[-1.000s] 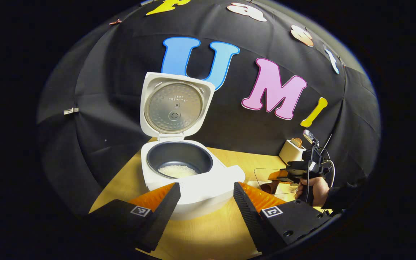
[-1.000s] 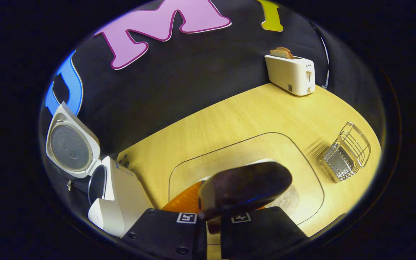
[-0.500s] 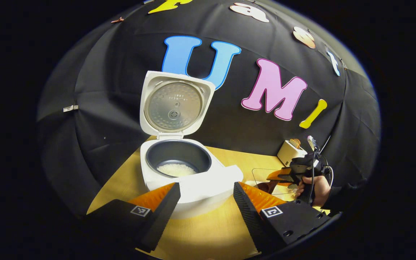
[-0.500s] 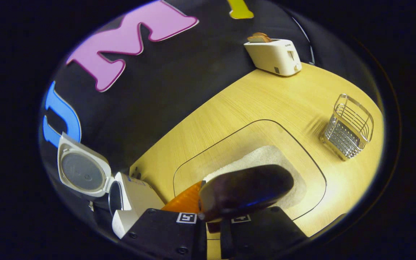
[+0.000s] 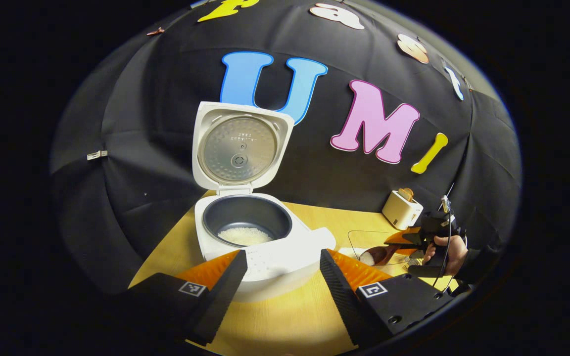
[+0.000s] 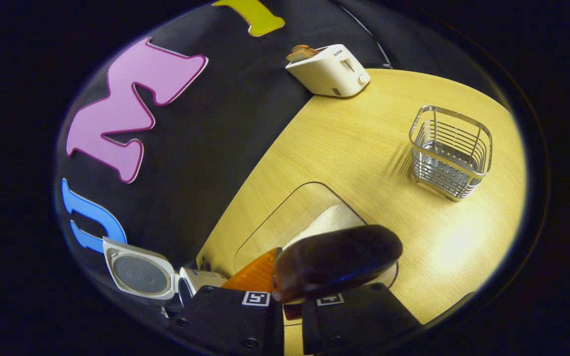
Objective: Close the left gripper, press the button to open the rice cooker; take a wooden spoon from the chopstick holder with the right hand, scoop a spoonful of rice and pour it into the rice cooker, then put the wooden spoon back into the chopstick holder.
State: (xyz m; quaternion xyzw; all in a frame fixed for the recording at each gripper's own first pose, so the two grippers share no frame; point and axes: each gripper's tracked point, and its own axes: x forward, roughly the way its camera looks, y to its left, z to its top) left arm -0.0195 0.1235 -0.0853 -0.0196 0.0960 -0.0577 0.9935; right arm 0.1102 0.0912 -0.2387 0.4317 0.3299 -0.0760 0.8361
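The white rice cooker (image 5: 265, 247) stands open with its lid (image 5: 239, 148) upright and a little rice (image 5: 244, 236) in the dark pot. My left gripper (image 5: 282, 287) is open just in front of it, holding nothing. My right gripper (image 6: 292, 306) is shut on the wooden spoon (image 6: 337, 259), whose dark bowl hangs over the rice pile (image 6: 327, 222) in a clear tray (image 6: 275, 207). In the left gripper view the right gripper (image 5: 426, 236) is low at the far right, and the spoon (image 5: 379, 253) reaches down to the tray with white at its tip. The wire chopstick holder (image 6: 451, 151) stands beyond, with nothing in it.
A white toaster (image 6: 327, 69) with bread in it sits at the back of the wooden table (image 6: 364, 123), by the black cloth wall. A hand (image 5: 446, 249) holds the right gripper. The cooker (image 6: 141, 274) lies low at the left of the right gripper view.
The right gripper has turned and dropped lower and to the right, over the tray, with the spoon still in it. The left gripper and the cooker have hardly moved.
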